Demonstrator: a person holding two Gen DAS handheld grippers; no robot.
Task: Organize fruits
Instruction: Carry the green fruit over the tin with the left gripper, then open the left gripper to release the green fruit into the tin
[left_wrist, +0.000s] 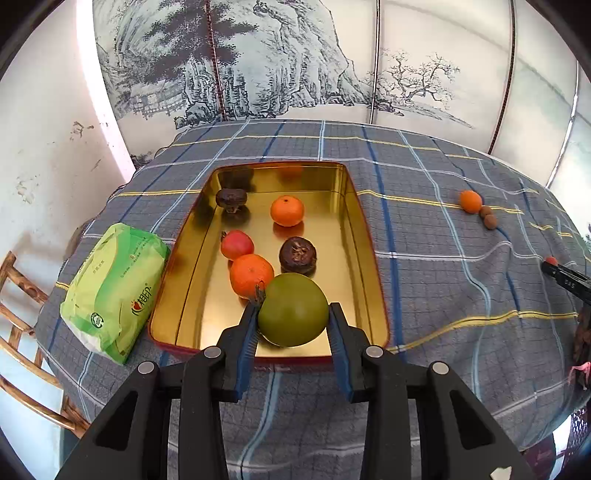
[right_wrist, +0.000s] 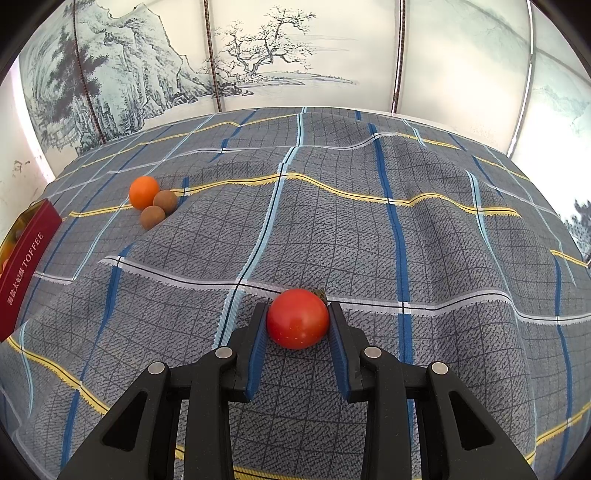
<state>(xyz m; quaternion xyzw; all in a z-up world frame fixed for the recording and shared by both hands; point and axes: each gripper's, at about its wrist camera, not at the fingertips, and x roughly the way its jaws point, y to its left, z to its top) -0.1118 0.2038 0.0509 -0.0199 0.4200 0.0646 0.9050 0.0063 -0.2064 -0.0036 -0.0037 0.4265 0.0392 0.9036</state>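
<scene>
My left gripper (left_wrist: 293, 314) is shut on a green round fruit (left_wrist: 293, 309) and holds it over the near end of a gold tin tray (left_wrist: 354, 229). The tray holds two oranges (left_wrist: 287, 210) (left_wrist: 251, 275), a red fruit (left_wrist: 237, 244) and two dark brown fruits (left_wrist: 297, 254) (left_wrist: 231, 198). My right gripper (right_wrist: 297, 314) is shut on a red tomato (right_wrist: 297, 318) resting on the plaid cloth. A small orange (right_wrist: 143, 192) and two brown round fruits (right_wrist: 165, 201) (right_wrist: 151, 217) lie together on the cloth at the far left of the right wrist view.
A green tissue pack (left_wrist: 112, 288) lies left of the tray. The tray's red side (right_wrist: 26, 266) shows at the left edge of the right wrist view. A wooden chair (left_wrist: 14, 317) stands at the table's left. A painted screen (left_wrist: 258, 62) stands behind.
</scene>
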